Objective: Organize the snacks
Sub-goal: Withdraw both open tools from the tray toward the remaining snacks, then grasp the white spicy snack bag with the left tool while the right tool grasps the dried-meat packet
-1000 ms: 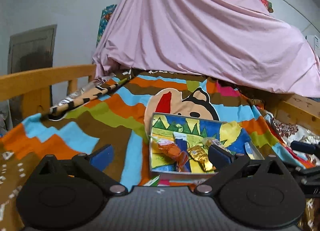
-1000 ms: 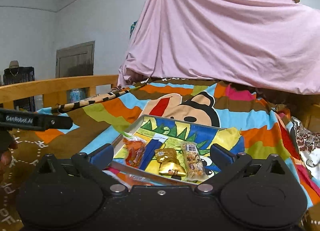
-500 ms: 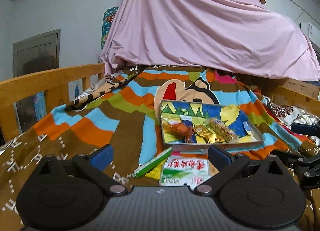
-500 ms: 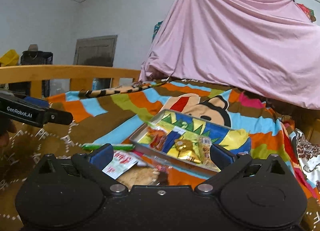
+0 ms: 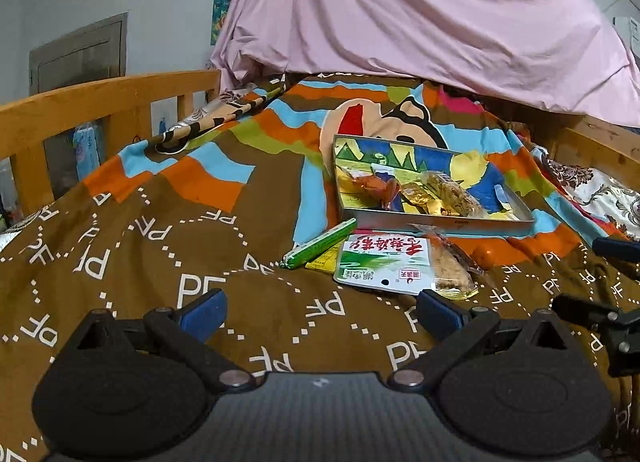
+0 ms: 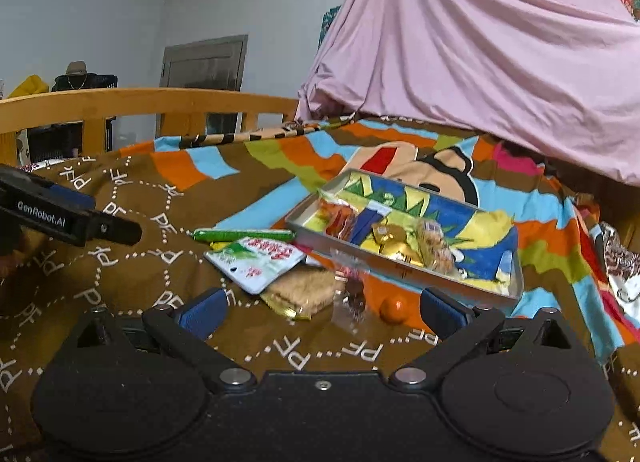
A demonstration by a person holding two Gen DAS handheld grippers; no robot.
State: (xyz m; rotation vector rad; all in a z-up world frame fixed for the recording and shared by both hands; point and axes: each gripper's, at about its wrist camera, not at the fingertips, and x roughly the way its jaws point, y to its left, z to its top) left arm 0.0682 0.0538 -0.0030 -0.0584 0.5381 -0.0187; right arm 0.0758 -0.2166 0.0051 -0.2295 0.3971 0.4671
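Note:
A metal tray (image 5: 436, 222) (image 6: 400, 268) with a colourful picture inside lies on the bedspread and holds several wrapped snacks. On the cover in front of the tray lie loose snacks: a green stick (image 5: 320, 244) (image 6: 244, 235), a white-and-green packet (image 5: 384, 264) (image 6: 256, 258) and a brown biscuit packet (image 5: 450, 268) (image 6: 304, 288). A clear-wrapped dark sweet (image 6: 352, 294) and a small orange ball (image 6: 394, 309) lie there too. My left gripper (image 5: 322, 312) hovers open and empty just short of these snacks. My right gripper (image 6: 324, 308) is also open and empty, close before the biscuit packet.
A wooden bed rail (image 5: 100, 102) (image 6: 140, 102) runs along the left. A pink sheet (image 5: 400, 22) hangs behind the tray. The brown patterned bedspread (image 5: 160, 262) spreads to the left of the snacks. A black finger (image 6: 116, 228) of the left tool juts in at the left.
Both grippers have drawn back from the tray toward the near side. The loose snacks in front of the tray have come into view. Both stay open.

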